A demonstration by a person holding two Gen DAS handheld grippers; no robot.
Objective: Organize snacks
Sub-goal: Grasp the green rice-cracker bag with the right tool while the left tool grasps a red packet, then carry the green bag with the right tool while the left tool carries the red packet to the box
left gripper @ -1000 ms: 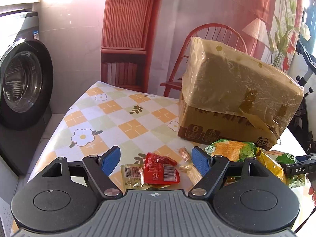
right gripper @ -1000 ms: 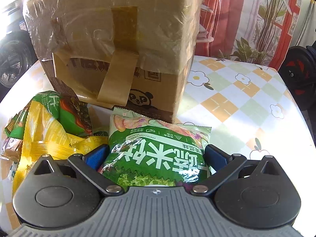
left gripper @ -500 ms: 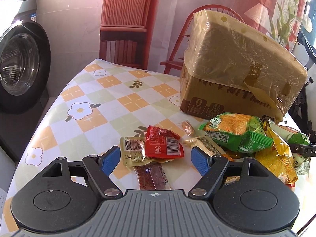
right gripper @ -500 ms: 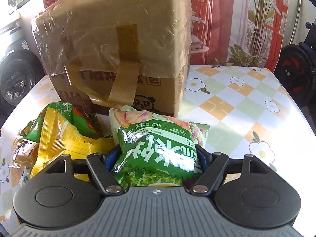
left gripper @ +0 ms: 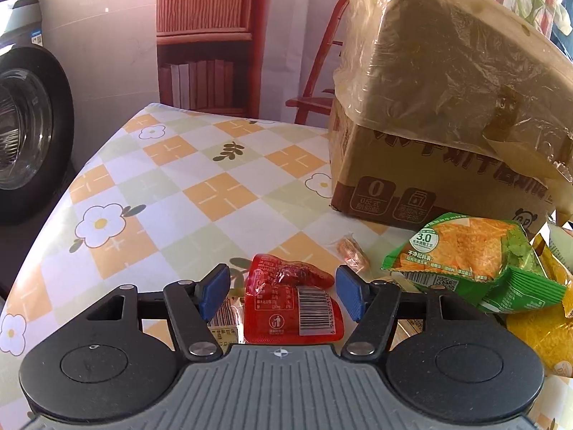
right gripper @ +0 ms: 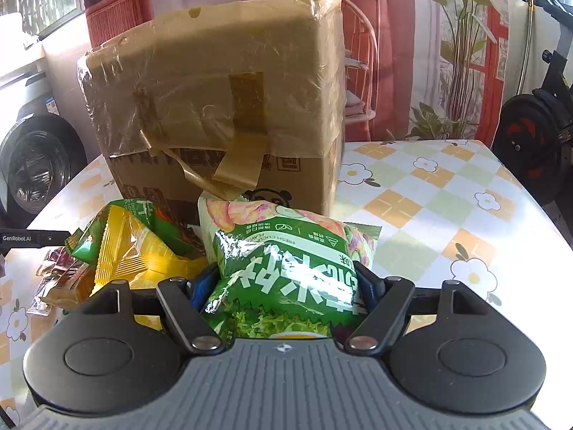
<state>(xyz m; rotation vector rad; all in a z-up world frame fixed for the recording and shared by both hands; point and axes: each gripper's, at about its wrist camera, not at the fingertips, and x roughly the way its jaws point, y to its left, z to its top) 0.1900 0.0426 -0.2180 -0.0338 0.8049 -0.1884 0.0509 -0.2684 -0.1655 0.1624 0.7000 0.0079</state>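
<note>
My left gripper [left gripper: 283,292] is open, its blue pads on either side of a small red snack packet [left gripper: 292,302] that lies on the checked tablecloth. A yellowish packet [left gripper: 224,319] lies under the red one. A green chip bag [left gripper: 472,263] lies to its right. My right gripper [right gripper: 284,290] is shut on a green cucumber-flavour chip bag [right gripper: 290,272] and holds it above the table. A yellow and green bag [right gripper: 136,247] lies to its left. A taped cardboard box [right gripper: 222,107] stands behind; it also shows in the left wrist view [left gripper: 447,107].
A small wrapped candy [left gripper: 352,252] lies near the box. The table's left edge [left gripper: 53,215] drops toward a washing machine [left gripper: 28,132]. A red chair [left gripper: 322,82] stands behind the table. Small brown packets [right gripper: 53,279] lie at left. An exercise bike [right gripper: 537,132] stands at right.
My left gripper moved forward and lower over the red packet, its jaws narrowing. My right gripper closed on the green chip bag and lifted it up and back from the box.
</note>
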